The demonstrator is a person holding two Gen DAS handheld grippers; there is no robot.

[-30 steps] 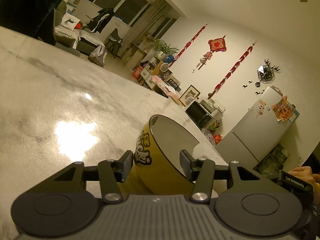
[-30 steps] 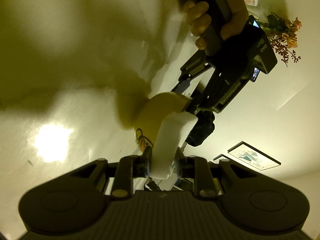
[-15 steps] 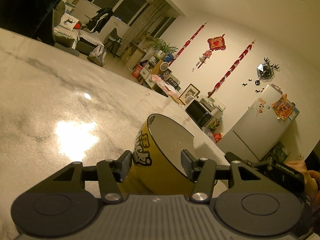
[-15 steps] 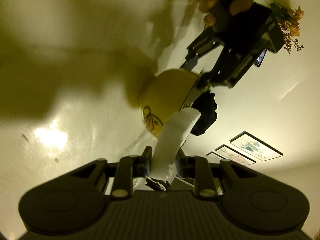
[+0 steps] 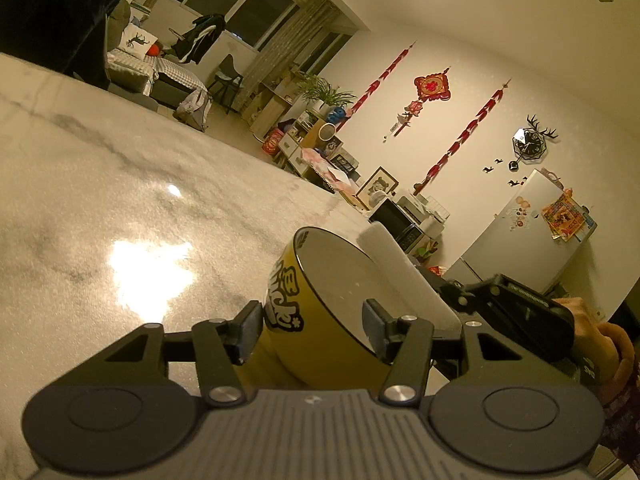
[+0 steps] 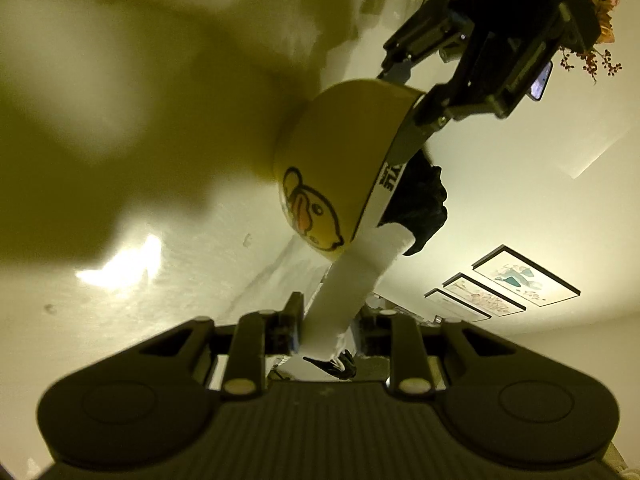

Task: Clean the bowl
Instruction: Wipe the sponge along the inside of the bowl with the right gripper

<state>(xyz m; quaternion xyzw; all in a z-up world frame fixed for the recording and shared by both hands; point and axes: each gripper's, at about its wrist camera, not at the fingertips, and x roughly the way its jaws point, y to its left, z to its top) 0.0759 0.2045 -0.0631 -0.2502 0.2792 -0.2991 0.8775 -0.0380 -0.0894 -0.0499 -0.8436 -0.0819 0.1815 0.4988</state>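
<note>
While clamped on tilted yellow bowl, left hand-held gripper; right hand-held gripper w/ white sponge pinched.

Marble bench, pale with grey veins, lamp glare on its surface. White fridge with magnets and a colourful paper. Microwave beside it. Red knot ornament on the wall. Antlered clock. Three framed pictures. Dried flowers.

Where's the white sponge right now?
The white foam sponge is clamped in the right gripper, its far end at the rim of the yellow duck-print bowl held by the left gripper.
</note>
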